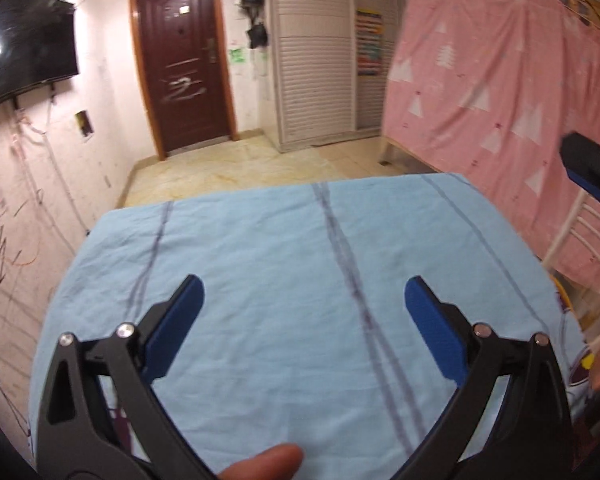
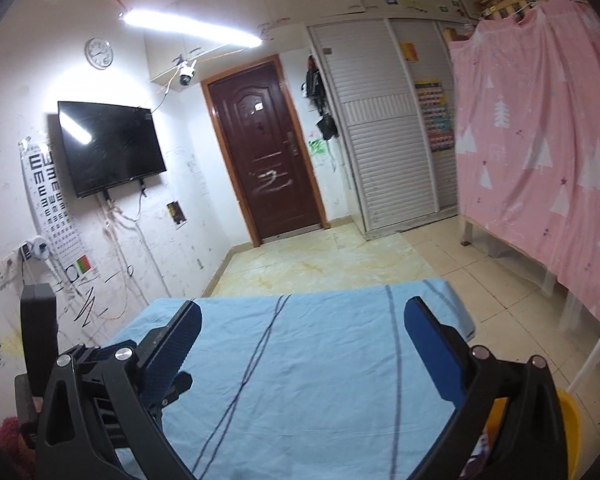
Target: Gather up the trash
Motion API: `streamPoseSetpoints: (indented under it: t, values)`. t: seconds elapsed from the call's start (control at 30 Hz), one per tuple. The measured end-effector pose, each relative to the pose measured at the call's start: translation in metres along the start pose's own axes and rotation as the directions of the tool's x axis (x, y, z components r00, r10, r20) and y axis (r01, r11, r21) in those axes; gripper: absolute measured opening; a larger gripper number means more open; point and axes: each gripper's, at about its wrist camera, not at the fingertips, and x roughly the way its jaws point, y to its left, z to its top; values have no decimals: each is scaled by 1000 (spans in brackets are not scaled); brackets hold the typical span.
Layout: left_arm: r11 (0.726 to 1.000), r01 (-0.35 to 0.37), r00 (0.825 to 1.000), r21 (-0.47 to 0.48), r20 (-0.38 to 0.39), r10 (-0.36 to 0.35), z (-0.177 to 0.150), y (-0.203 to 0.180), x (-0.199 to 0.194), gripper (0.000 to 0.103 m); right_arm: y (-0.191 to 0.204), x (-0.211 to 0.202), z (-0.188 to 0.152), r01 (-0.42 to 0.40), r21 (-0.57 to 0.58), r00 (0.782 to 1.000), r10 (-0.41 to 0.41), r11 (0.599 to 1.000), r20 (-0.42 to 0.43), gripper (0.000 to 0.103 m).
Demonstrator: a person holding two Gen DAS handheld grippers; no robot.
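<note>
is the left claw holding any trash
No, the left claw is open and empty, with only bare blue cloth between its fingers.
</note>
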Motion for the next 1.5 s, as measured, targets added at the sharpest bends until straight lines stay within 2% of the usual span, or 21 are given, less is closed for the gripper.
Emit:
streamPoseSetpoints:
  t: [0.37, 0.53, 0.6, 0.73, 0.9, 1.0, 1.27, 1.5]
  values:
    - [996, -57, 998, -67, -13, 56, -17, 49, 5, 97, 36, 31, -29, -14, -47, 993, 8, 999, -121, 94]
    - [994, -41, 999, -100, -38, 38, -20, 62, 13, 97, 42, 41, -40, 44, -63, 987, -53, 997, -153, 94]
    - [993, -32, 999, -110, -43, 27, -22, 64, 13, 97, 42, 43, -41, 72, -64, 983, -82, 995, -163, 94]
    - [993, -21, 999, -115, -47, 16, -23, 65, 14, 97, 38, 45, -44, 75, -66, 982, -85, 995, -168, 94]
    - [994, -17, 999, -112, -53, 11, -23, 65, 16, 97, 31, 51, -47, 34, -43, 974, -42, 999, -222, 94]
    - [994, -15, 998, -111, -55, 8, -22, 65, 16, 97, 32, 51, -48, 33, -49, 973, -44, 998, -225, 94]
    - [993, -13, 998, -116, -57, 6, -23, 65, 17, 97, 32, 61, -54, 44, -56, 953, -58, 997, -297, 94]
    - [993, -12, 998, -117, -57, 5, -24, 65, 18, 97, 34, 60, -55, 41, -78, 952, -63, 996, -301, 94]
